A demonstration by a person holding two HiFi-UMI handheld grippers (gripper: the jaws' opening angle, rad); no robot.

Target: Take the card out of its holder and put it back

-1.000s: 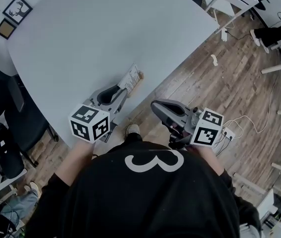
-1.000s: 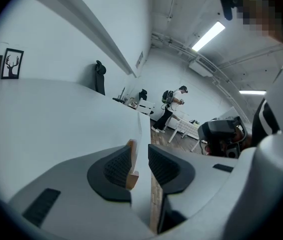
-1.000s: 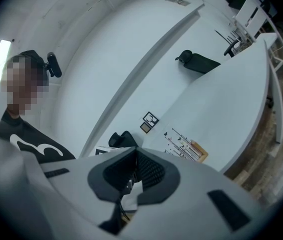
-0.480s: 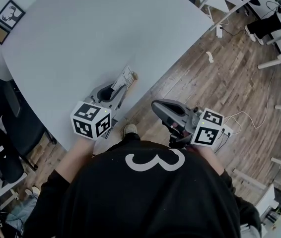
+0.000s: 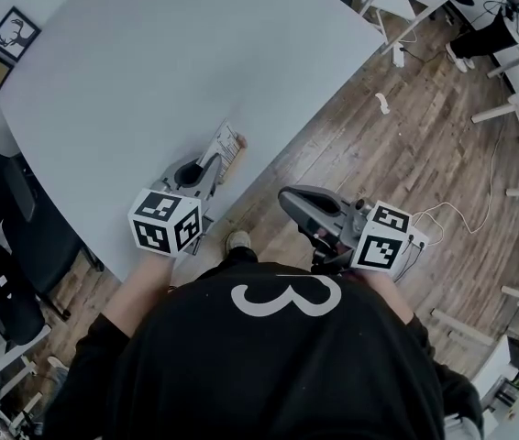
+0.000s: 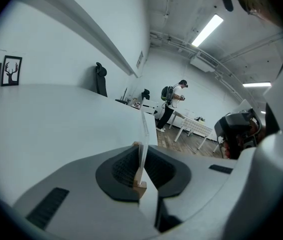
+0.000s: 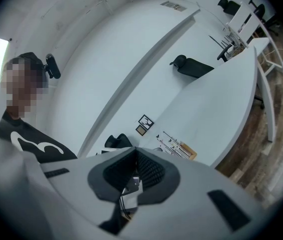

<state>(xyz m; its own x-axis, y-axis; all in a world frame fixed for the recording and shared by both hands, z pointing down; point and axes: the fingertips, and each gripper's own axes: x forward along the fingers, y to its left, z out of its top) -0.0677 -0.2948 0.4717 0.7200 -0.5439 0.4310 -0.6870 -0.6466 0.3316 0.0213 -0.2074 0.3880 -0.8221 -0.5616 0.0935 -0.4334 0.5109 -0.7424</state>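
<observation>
- Looking down, we see a wide white table (image 5: 149, 53). Open surface stretches away on its far side, and its curved near edge runs beside a wood floor (image 5: 425, 136).
- Our right gripper (image 5: 289, 200) hangs over that floor, off the table, its fingers pressed together on nothing.
- Our left gripper (image 5: 214, 160) reaches in over the near edge, its fingers clamped on the card (image 5: 226, 141).
- The card stands upright in its small wooden holder (image 5: 238, 147), close to the table's edge.
</observation>
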